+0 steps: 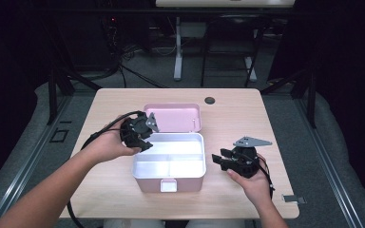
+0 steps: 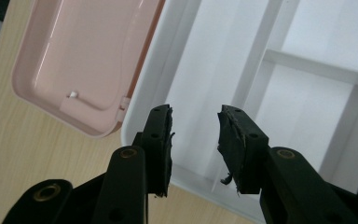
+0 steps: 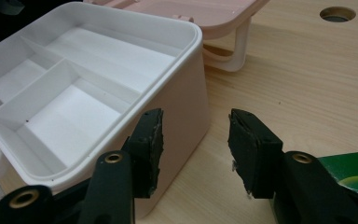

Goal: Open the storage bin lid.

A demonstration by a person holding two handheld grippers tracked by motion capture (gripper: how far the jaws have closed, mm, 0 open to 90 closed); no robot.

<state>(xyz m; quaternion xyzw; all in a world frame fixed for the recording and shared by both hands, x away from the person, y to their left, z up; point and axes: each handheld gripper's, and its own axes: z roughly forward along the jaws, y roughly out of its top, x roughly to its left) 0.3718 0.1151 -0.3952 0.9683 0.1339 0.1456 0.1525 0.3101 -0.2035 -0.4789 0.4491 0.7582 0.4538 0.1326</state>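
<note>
I have the pink box [image 1: 169, 168] sitting at the centre of the frame in the high view, on the wooden bench [image 1: 237, 114]. It stands open, its white inner tray [image 1: 171, 154] split by dividers into compartments, and I see nothing lying in them. The pink lid [image 1: 173, 117] is folded back flat just above the tray in that view, inner side up.

My left gripper [image 1: 145, 137] hangs at the tray's upper left corner, above the seam between tray and lid. In the left gripper view its jaws stand apart over the white rim, with nothing between the pads [image 2: 161, 140].

My right gripper [image 1: 221, 159] is at centre right of the high view, just beside the box's right wall and apart from it. In the right gripper view its jaws are spread with only bare bench between them, the box's corner next to the left pad.

A round cable hole [image 1: 210, 100] sits in the bench above the lid.
</note>
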